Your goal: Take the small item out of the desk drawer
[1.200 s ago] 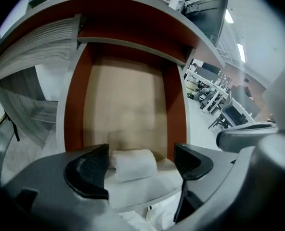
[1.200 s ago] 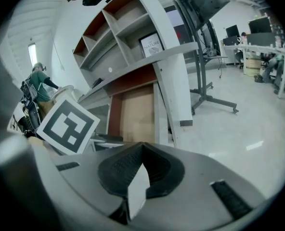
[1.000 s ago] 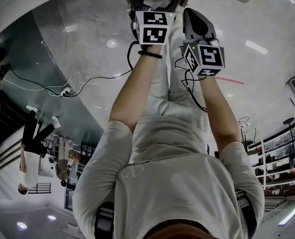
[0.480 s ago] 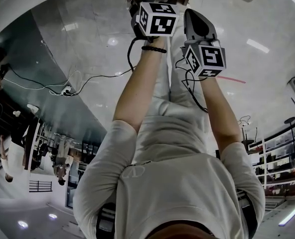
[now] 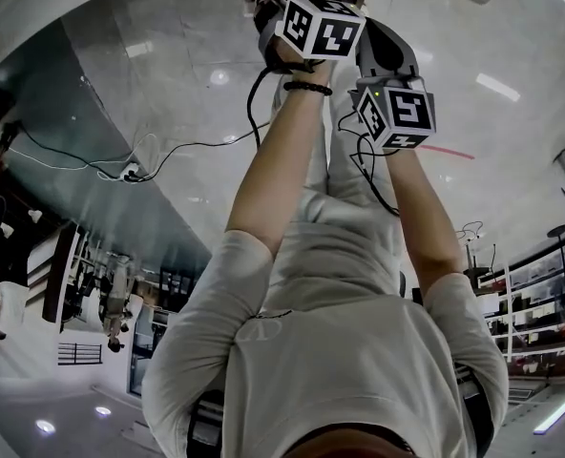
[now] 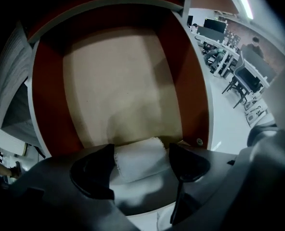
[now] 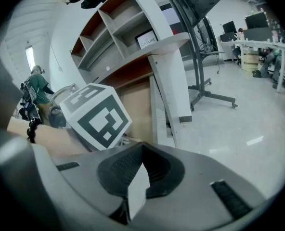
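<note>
Left gripper view looks steeply down into the open drawer (image 6: 47, 105). Nearest the lens, the left gripper (image 6: 141, 150) has its dark, rounded jaws spread wide. They have just been closing, and the small white roll (image 6: 138, 160) lies directly between them. Its frayed left end is at the left jaw, and a sliver of gap remains at the right. The roll's long axis runs from jaw to jaw, tilted slightly up to the right, so the pads would meet its ends rather than its sides. It looks like soft woven cloth or gauze, likely to squash lengthwise under pressure. It rests at the drawer's near edge. Beyond it lies the matte tan drawer floor (image 6: 118, 76), bare and smooth, framed by red-brown walls with a pale rim.

The right gripper (image 7: 141, 150) is farther from the roll, with its ribbed jaws pressed together at the tips. A pale wedge shows behind them, and I cannot tell what it is. Past it sit the left gripper's marker cube (image 7: 97, 115) and the white-edged desk shelving (image 7: 147, 44).
</note>
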Demonstrator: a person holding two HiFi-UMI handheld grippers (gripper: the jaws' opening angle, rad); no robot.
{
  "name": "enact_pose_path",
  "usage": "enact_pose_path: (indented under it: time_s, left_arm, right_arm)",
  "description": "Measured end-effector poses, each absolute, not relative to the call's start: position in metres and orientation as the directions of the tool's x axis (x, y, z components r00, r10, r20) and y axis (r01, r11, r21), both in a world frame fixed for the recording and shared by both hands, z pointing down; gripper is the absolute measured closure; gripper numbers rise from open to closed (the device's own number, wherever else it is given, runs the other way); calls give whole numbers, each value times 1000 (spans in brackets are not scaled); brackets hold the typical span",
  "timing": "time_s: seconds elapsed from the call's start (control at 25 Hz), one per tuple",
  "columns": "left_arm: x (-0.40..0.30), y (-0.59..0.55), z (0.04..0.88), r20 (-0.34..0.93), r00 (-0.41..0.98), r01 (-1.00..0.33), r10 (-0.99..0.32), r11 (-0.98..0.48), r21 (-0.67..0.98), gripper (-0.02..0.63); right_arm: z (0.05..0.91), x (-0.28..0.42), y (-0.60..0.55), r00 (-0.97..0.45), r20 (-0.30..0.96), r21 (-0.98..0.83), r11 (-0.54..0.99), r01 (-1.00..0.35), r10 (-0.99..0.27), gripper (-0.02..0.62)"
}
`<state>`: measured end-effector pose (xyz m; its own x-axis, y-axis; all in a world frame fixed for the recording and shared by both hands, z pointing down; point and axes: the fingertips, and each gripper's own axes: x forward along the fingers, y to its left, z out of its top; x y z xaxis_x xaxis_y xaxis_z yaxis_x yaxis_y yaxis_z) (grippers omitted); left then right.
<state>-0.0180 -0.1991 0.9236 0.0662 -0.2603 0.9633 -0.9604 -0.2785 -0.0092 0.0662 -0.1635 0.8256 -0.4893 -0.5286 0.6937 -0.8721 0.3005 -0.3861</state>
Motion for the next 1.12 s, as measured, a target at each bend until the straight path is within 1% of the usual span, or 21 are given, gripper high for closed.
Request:
enact_pose_path:
  time_s: [0.12, 0.4, 0.72, 0.92, 1.12]
  left_arm:
    - [-20, -199, 923, 965, 43, -953, -259, -301, -38, 293]
    - [-23, -196, 922, 963, 60, -947, -263, -319, -28, 333]
    - [-21, -202, 905, 936, 103, -960, -337, -281, 5, 342]
    - [-21, -198, 898, 921, 120, -965, -371, -261, 20, 342]
    - [-25, -195, 878, 897, 141, -967, -419, -252, 35, 342]
  right_arm:
    - [826, 67, -164, -489, 693, -389, 297, -872, -529, 597]
    - [827, 63, -162, -494, 691, -392, 301, -869, -527, 597]
    - [822, 72, -169, -481, 692, -382, 293, -877, -538, 597]
    - [824, 80, -177, -444, 698, -366, 254, -895, -562, 597]
    - [813, 80, -186, -428, 699, -342, 257, -904, -573, 597]
